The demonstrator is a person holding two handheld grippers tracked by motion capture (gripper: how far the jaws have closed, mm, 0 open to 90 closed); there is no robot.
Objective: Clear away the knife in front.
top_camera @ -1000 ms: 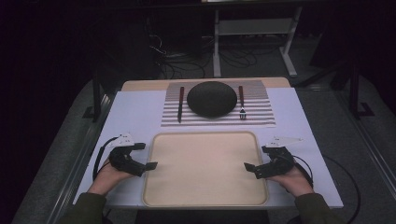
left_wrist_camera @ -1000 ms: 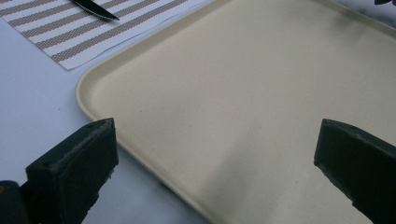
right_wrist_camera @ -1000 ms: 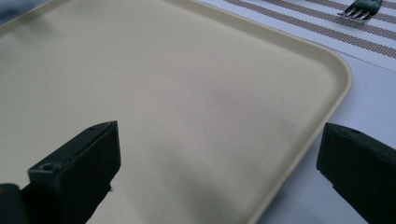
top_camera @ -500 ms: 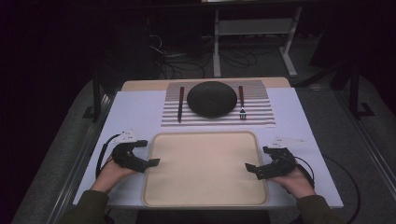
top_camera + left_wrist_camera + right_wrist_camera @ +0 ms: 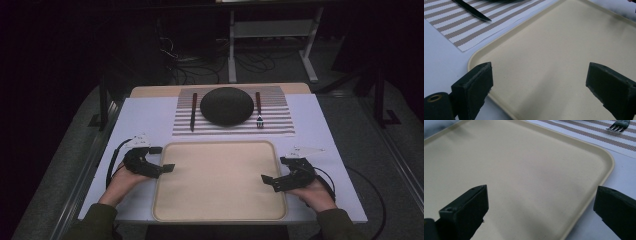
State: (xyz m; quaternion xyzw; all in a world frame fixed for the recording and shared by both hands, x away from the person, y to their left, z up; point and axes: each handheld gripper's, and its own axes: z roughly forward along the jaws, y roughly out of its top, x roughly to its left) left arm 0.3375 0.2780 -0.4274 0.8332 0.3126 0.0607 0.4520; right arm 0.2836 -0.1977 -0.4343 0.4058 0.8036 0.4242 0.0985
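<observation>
Tray [image 5: 220, 185] lies between both open hand-held grippers.

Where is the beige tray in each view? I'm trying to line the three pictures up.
High view: the tray lies front and centre, between both grippers.
Left gripper view: the tray spreads from centre to right, its corner at lower left.
Right gripper view: the tray spreads left and centre, its corner at upper right.
Shared landmark: the striped placemat beyond it.

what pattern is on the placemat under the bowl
Brown and white stripes running across the placemat, clearest in the left gripper view, beside the tray.
</observation>
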